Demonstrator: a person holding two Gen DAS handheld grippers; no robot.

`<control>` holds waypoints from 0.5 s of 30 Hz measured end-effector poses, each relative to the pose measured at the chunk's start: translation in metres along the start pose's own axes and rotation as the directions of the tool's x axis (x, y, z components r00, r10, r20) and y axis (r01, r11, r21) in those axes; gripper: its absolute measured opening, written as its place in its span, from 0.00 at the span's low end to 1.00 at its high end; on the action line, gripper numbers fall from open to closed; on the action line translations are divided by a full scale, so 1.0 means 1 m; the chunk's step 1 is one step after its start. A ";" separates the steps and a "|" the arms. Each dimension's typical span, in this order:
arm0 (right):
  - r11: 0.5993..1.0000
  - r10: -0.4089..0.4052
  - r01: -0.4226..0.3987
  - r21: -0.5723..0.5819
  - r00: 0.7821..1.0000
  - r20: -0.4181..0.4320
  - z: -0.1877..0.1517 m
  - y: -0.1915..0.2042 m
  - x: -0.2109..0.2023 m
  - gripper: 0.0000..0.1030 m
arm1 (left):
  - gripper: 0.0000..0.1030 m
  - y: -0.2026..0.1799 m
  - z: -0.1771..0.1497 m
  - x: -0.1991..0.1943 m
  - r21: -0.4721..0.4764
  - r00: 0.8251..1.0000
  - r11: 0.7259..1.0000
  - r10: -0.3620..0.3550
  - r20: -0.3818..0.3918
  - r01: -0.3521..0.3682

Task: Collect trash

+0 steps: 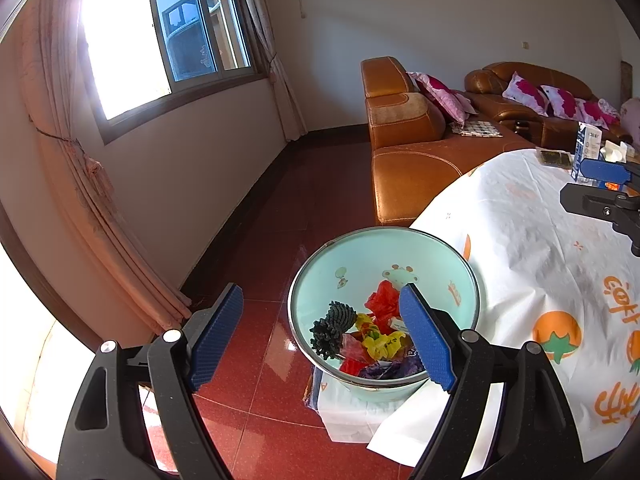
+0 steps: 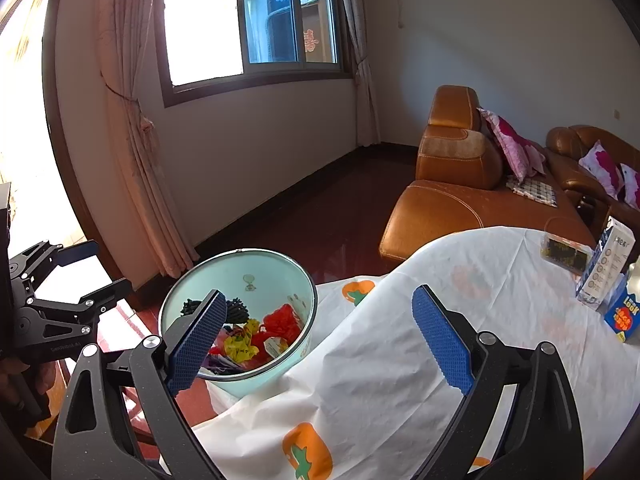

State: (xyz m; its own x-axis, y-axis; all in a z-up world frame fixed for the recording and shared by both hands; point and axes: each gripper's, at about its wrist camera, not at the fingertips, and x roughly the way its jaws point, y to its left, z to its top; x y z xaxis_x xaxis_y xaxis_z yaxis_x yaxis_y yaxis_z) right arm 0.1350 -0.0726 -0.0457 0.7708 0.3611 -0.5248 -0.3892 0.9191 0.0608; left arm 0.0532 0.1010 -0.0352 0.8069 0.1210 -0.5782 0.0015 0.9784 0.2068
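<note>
Left wrist view: the left gripper (image 1: 320, 336) hangs released and empty, its blue pads spread wide above the pale green bin (image 1: 384, 254), which stands on the red floor beside the draped table (image 1: 520, 248). Crumpled wrappers (image 1: 380, 336) already lie in the bin, ahead of and below the right-hand pad. The right gripper (image 1: 600, 188) shows at the right edge, over the table.

Right wrist view: the right gripper (image 2: 320, 332) is likewise spread wide, holding nothing, over the table's edge. The bin (image 2: 240, 268) lies below and to its left. Remaining items, a milk carton (image 2: 608, 268), a blue box (image 2: 624, 316) and a dark packet (image 2: 564, 252), sit ahead and to the right, probably nearer this arm. The carton stands upright.
</note>
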 end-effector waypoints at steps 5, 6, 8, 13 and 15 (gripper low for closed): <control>1.000 -0.001 0.001 0.001 1.000 0.000 -0.001 0.001 0.002 0.90 | 0.78 0.000 0.000 0.000 0.000 1.000 1.000 0.002 0.003 -0.002; 1.000 0.000 0.000 0.002 1.000 0.000 -0.001 0.001 0.002 0.90 | 0.78 0.000 0.000 0.000 -0.001 1.000 1.000 0.003 0.003 -0.003; 1.000 -0.002 0.002 0.000 1.000 0.001 -0.001 0.001 0.001 0.90 | 0.78 0.000 0.000 0.000 -0.001 1.000 1.000 0.004 0.004 -0.004; 1.000 -0.002 0.002 0.002 1.000 0.000 -0.002 0.001 0.001 0.90 | 0.79 0.001 0.001 0.001 -0.005 1.000 1.000 0.008 0.003 -0.008; 1.000 -0.005 0.005 0.002 1.000 0.001 -0.002 0.002 0.001 0.90 | 0.80 0.001 0.001 0.001 -0.005 1.000 1.000 0.010 0.005 -0.010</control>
State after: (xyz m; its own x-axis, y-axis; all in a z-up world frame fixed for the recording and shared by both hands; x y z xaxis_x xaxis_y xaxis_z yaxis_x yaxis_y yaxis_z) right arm 0.1343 -0.0711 -0.0484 0.7734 0.3566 -0.5241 -0.3842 0.9213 0.0598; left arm 0.0544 0.1015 -0.0349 0.8095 0.1303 -0.5725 -0.0096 0.9779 0.2090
